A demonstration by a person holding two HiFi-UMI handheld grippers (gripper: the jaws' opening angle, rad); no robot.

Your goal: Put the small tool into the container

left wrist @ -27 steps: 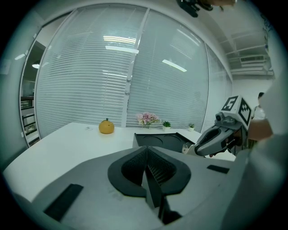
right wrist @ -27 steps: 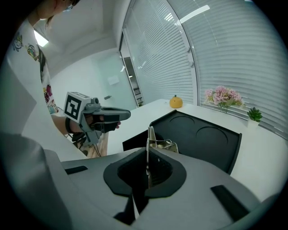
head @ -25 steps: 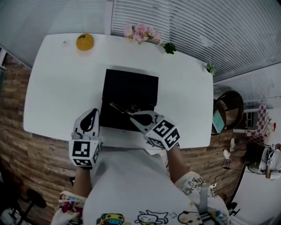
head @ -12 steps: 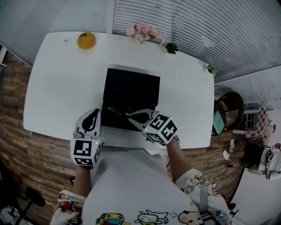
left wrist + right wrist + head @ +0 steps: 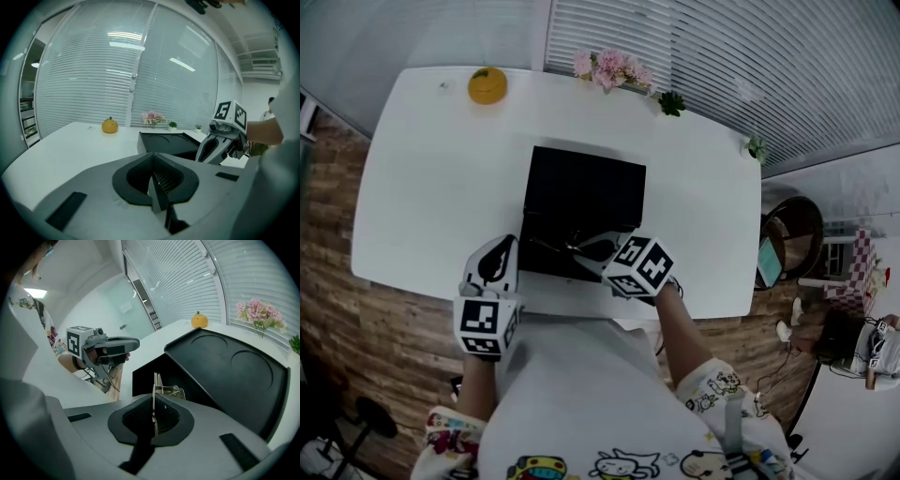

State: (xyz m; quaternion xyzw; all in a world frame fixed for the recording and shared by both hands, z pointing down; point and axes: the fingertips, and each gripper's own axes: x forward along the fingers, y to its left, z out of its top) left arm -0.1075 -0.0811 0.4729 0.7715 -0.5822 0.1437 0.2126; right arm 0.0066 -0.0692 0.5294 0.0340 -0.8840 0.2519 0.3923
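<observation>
A black square container (image 5: 584,202) sits mid-table; two round outlines show on its top (image 5: 229,366). My right gripper (image 5: 581,247) is shut on a small thin metal tool (image 5: 551,246), which pokes out to the left over the container's near edge. In the right gripper view the tool (image 5: 161,389) stands edge-on between the closed jaws (image 5: 154,411). My left gripper (image 5: 494,251) hovers at the table's front edge, left of the container, shut and empty (image 5: 154,180). In the left gripper view, the right gripper (image 5: 220,140) is to the right, beside the container (image 5: 168,143).
An orange (image 5: 487,85) lies at the far left corner of the white table (image 5: 422,178). Pink flowers (image 5: 609,68) and two small green plants (image 5: 672,103) (image 5: 757,148) line the far edge by the blinds. A brick-patterned floor lies below the near edge.
My right gripper has turned and drawn left toward the table's near edge, carrying the tool lower along the container's near edge. The left gripper has hardly moved.
</observation>
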